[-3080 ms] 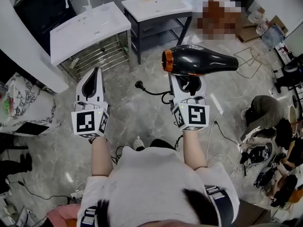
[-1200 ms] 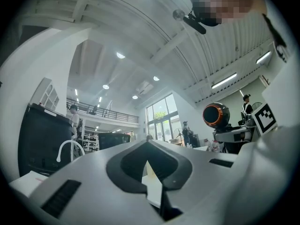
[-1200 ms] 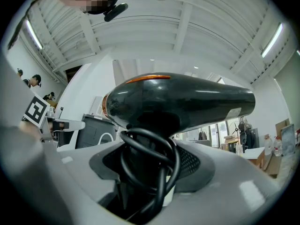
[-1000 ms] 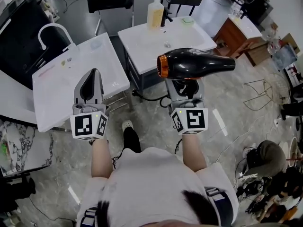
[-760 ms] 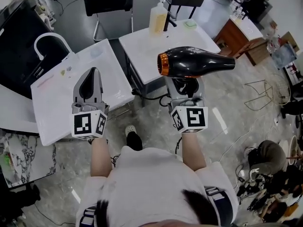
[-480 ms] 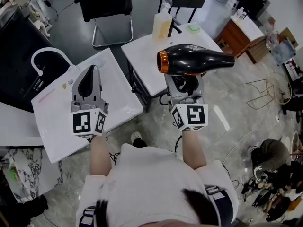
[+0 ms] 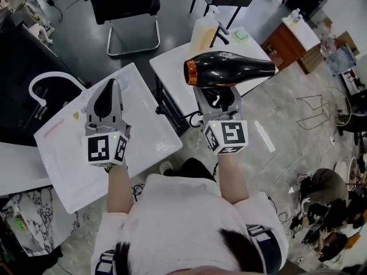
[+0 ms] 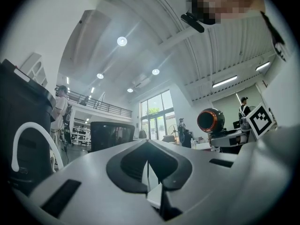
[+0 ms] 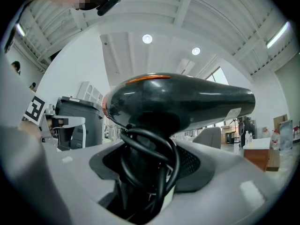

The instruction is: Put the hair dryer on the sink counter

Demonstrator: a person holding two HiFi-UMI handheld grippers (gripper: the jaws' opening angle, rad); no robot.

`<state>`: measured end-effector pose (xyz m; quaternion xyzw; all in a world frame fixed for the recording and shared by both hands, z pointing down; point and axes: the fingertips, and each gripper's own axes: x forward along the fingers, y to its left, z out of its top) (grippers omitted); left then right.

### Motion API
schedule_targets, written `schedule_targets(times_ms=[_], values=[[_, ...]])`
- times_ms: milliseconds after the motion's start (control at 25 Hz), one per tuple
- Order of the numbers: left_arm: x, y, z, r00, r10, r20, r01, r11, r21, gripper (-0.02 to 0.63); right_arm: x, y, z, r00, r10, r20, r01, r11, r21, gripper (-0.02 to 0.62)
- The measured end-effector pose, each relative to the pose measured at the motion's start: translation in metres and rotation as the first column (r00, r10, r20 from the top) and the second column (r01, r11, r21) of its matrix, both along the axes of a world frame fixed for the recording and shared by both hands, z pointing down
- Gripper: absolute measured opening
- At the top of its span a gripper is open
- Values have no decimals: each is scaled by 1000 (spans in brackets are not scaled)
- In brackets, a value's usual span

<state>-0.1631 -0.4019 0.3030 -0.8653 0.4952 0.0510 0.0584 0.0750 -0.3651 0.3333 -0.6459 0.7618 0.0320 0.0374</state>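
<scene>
The black hair dryer (image 7: 229, 70) with an orange ring at its rear lies level above my right gripper (image 7: 215, 96), which is shut on its handle. In the right gripper view the hair dryer (image 9: 178, 102) fills the middle, and its black cord (image 9: 154, 149) loops around the handle between the jaws. The dryer hangs in the air over the near edge of a white sink counter (image 7: 178, 85). My left gripper (image 7: 108, 90) is shut with nothing in it, above a second white sink counter (image 7: 143, 136) with a curved white faucet (image 7: 43, 82).
A soap pump bottle (image 7: 203, 33) and a green sponge (image 7: 239, 34) stand at the far side of the right counter. Behind are a black chair (image 7: 123, 4) and a brown cabinet (image 7: 295, 36). Cables and bags lie on the floor at right (image 7: 321, 211).
The person has walked up to the counters, which have slid nearer and under the grippers. The left gripper now hangs over the left counter. The hair dryer stays held.
</scene>
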Motion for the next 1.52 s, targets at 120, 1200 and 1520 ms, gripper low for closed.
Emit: schedule_targets(times_ms=[120, 1200, 1520], values=[[1, -12, 9, 1000, -7, 5, 7, 1000, -24, 2, -3, -20, 18, 1000, -26, -5, 25, 998, -54, 298], [9, -95, 56, 962, -272, 29, 274, 952, -139, 2, -30, -178, 222, 944, -313, 106, 316, 758, -571, 296], [1, -93, 70, 937, -345, 47, 348, 922, -168, 2, -39, -200, 269, 930, -342, 135, 341, 666, -663, 296]])
